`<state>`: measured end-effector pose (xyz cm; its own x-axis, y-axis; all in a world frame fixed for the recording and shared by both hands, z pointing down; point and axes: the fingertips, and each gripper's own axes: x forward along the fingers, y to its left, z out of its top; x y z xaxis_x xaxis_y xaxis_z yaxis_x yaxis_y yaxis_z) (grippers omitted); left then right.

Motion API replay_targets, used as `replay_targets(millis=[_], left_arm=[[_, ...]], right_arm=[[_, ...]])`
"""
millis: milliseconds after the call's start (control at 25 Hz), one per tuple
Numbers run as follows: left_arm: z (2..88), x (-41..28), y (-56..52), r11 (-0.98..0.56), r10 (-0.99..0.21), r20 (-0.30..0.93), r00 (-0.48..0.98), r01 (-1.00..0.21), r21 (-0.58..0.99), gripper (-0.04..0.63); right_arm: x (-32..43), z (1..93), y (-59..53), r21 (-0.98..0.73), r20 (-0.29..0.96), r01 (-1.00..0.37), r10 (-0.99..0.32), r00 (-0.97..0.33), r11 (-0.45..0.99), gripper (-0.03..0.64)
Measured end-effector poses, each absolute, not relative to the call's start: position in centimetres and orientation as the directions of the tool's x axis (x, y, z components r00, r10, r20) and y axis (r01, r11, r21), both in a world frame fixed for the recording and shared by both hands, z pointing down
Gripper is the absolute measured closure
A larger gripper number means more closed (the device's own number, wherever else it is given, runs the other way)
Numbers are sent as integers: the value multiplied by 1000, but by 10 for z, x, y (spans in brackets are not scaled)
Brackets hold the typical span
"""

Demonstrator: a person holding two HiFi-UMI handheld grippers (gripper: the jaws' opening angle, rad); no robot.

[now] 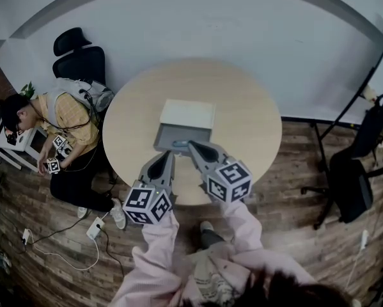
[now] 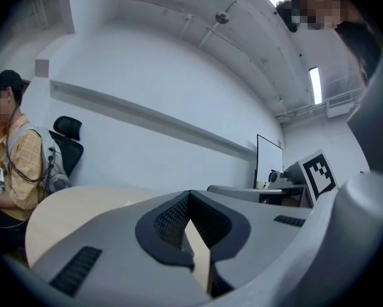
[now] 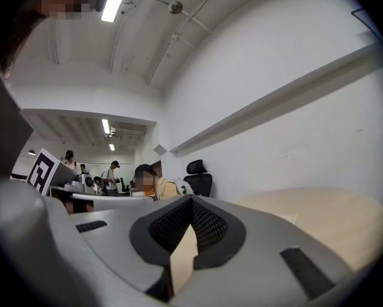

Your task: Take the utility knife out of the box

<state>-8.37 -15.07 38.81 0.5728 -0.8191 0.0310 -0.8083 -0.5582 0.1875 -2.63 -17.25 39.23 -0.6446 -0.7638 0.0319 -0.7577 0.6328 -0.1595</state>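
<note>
An open grey box [image 1: 183,135] with its white lid [image 1: 187,114] lying behind it sits in the middle of a round wooden table [image 1: 249,107]. A small bluish thing [image 1: 180,144], perhaps the utility knife, lies at the box's near edge. My left gripper [image 1: 169,153] points at the box's near left corner, its jaws together and holding nothing. My right gripper [image 1: 192,144] reaches the near edge beside the bluish thing, also shut and empty. The left gripper view [image 2: 190,196] and the right gripper view [image 3: 191,200] show closed jaws over bare tabletop, with the box hidden.
A person in a yellow shirt [image 1: 63,117] sits on the floor left of the table, handling another marker cube. Black office chairs stand at the back left [image 1: 81,56] and at the right [image 1: 357,171]. A power strip with a cable [image 1: 95,228] lies on the wooden floor.
</note>
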Motion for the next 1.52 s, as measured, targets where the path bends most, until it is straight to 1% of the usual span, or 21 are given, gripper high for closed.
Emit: replay_targets(millis=[480, 960, 1360, 1520], left_arm=[[393, -89, -209, -520, -843, 44, 536, -833, 191, 586], [411, -87, -240, -484, -854, 91, 513, -846, 226, 586], [428, -87, -259, -444, -865, 134, 484, -861, 248, 586], [439, -87, -262, -444, -851, 157, 501, -846, 295, 586]], right_arm=[[-35, 391, -231, -185, 45, -697, -702, -711, 693, 617], [-39, 409, -263, -229, 110, -649, -643, -758, 726, 617], [-44, 423, -287, -218, 162, -619, -597, -786, 755, 617], [-47, 435, -293, -223, 196, -607, -575, -795, 763, 617]])
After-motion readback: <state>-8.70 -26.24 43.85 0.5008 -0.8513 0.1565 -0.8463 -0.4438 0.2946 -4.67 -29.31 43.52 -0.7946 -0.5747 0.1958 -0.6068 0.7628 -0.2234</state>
